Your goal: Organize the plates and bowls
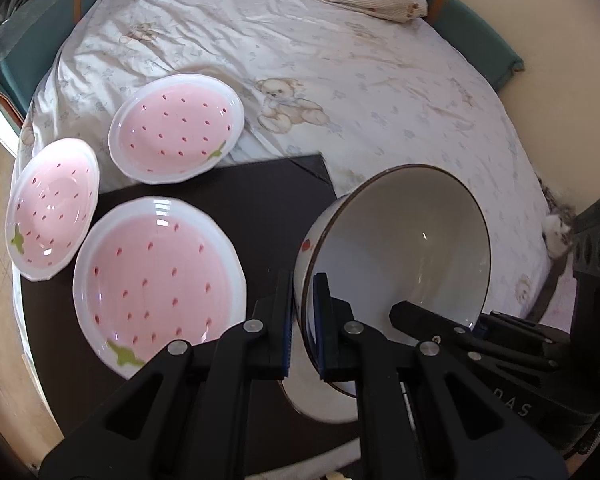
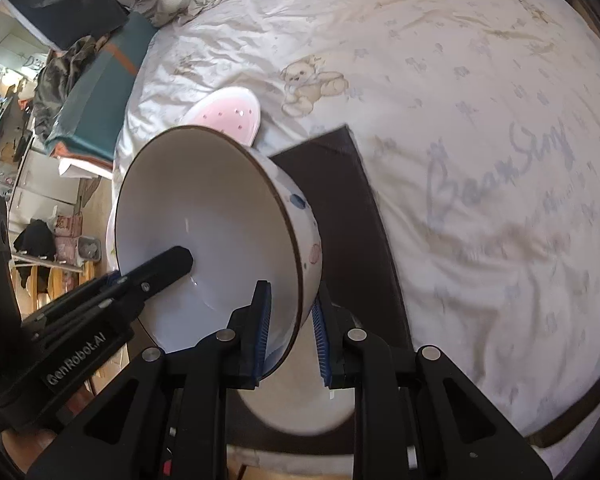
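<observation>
So the bed (image 1: 380,80) takes up most of the view, with a dark board (image 1: 260,208) on it carrying three pink strawberry plates (image 1: 156,276) along its left side. Both the left gripper (image 1: 303,320) and right gripper (image 2: 290,326) are pinching opposite rims of one white bowl (image 1: 400,240) — tilted on its side, held above the board.

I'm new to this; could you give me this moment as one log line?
left gripper: shut on bowl rim | right gripper: shut on opposite rim | bowl: tilted, off the mat | plates: three nearby

Left gripper (image 1: 302,320) and right gripper (image 2: 290,332) angle steeply downward, jaws clamped, facing each other
</observation>
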Motion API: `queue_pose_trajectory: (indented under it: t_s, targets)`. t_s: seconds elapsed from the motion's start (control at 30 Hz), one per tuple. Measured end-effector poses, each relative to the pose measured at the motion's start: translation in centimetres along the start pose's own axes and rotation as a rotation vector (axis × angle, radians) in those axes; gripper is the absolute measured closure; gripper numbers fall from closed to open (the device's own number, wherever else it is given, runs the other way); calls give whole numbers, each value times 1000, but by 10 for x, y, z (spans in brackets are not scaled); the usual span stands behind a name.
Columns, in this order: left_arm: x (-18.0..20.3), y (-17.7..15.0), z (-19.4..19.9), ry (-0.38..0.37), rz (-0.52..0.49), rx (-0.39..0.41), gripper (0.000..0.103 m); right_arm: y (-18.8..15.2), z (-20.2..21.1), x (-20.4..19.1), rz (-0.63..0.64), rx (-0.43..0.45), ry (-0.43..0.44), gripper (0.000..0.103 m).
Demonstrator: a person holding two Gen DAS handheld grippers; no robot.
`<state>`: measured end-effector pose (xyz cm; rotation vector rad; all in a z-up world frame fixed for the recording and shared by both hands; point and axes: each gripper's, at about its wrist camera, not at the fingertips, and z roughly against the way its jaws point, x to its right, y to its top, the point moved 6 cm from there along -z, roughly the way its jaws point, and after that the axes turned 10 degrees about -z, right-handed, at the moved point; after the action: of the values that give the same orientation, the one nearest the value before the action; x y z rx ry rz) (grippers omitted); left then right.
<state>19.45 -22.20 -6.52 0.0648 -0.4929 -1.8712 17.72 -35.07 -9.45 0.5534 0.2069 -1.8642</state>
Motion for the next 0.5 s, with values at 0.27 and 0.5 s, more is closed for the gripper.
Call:
queue_pose_trajectory:
  t_s: [0.27,0.5]
  targets:
    - [11,-40,-9,-2,-11,-64,96,-46,3,19,-28,-42,4,81]
    - [7,-66,-36,8,9,-137,97,-61,-17,30,-33,-91,-43,81]
